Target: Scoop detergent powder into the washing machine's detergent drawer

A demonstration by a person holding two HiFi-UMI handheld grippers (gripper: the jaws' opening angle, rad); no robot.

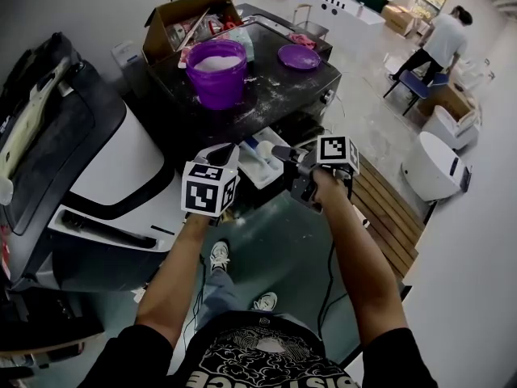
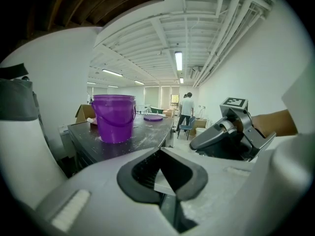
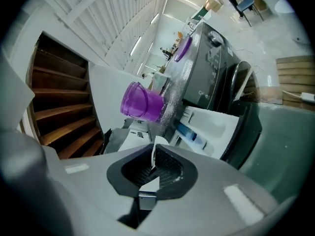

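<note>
Dark washing machine (image 1: pixel 279 87) mid-frame in head view, top dusted with white powder. White-and-black machine (image 1: pixel 121 164) just beside it on the left. Wooden slatted platform (image 1: pixel 388 208) on the floor to the right, apart from both machines.

Open cardboard box (image 1: pixel 174 18) on the back-left corner of the dark top. Purple bucket (image 1: pixel 216 75) just in front of the box, upright, lid off, white detergent powder (image 1: pixel 216 61) inside. Straight ahead of the jaws in left gripper view, up and to the left in right gripper view.

Detergent drawer (image 1: pixel 266 175) pulled out from the machine front, below the front edge of the top. White, with a blue part inside toward the back.

Purple lid (image 1: pixel 299 56) flat on the top, right of the bucket, not touching it.

Left gripper (image 2: pixel 160 151) just beside the drawer's left side, marker cube toward the camera in head view. Jaws fully together, nothing pinched between them.

Right gripper (image 3: pixel 154 149) at the drawer's right side, pointing left across it. Jaws clamped on a thin white edge, reading as the handle of the white scoop (image 1: pixel 262 145).

Scoop bowl small and rounded in head view, over the open drawer near the blue part. Contents too small to tell.
</note>
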